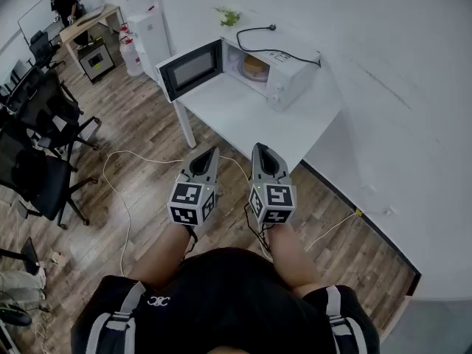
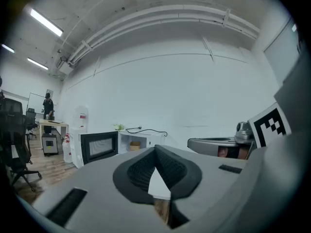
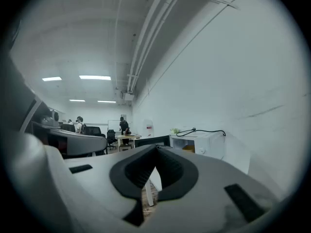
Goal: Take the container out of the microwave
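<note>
A white microwave stands on a white table against the wall, its dark-windowed door swung open to the left. Inside sits a yellowish container, also seen small in the left gripper view and the right gripper view. My left gripper and right gripper hover side by side over the floor, short of the table's front edge and pointing at it. Both are shut, tips meeting with nothing between them.
A black power cord lies unplugged on top of the microwave. Office chairs crowd the left. A white cable loops over the wood floor by the table leg. A water dispenser stands behind the door. The wall runs along the right.
</note>
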